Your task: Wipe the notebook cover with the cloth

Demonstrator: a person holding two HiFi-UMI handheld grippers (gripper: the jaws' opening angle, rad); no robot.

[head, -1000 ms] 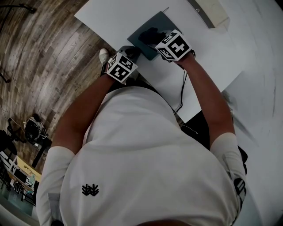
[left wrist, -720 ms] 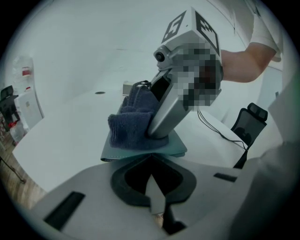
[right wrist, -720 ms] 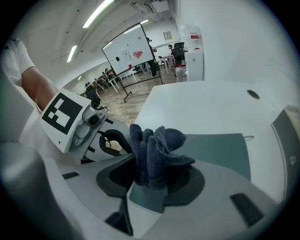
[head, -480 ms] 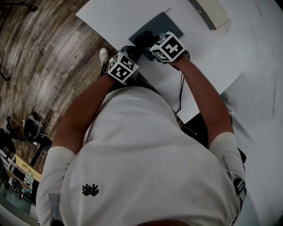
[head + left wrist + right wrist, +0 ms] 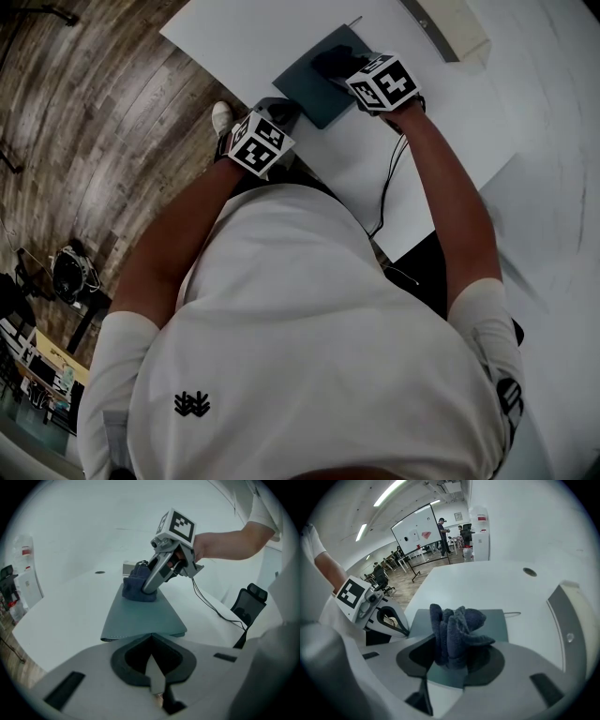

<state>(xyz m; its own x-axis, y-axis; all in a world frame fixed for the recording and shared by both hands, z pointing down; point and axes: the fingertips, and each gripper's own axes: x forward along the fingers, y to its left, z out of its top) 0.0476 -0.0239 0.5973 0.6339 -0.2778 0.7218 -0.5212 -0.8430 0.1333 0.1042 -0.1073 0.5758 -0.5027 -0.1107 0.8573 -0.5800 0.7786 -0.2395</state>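
A grey-teal notebook (image 5: 314, 82) lies flat on the white table (image 5: 244, 37). My right gripper (image 5: 349, 67) is shut on a bunched dark blue cloth (image 5: 457, 630) and presses it onto the cover's far part. In the left gripper view, the cloth (image 5: 136, 587) sits under the right gripper (image 5: 151, 585) on the notebook (image 5: 140, 616). My left gripper (image 5: 281, 112) is shut, with its tips at the notebook's near edge (image 5: 150, 635). Whether it pinches the cover is not visible.
A flat grey-rimmed board (image 5: 441, 28) lies at the table's far right. A black cable (image 5: 389, 187) runs off the table's near edge beside my right arm. A black chair (image 5: 248, 603) stands to the right. Wooden floor (image 5: 84, 141) lies to the left.
The right gripper with the cloth slid over the cover, first a little toward me and left, then away to the far right. The left gripper has stayed at the near edge.
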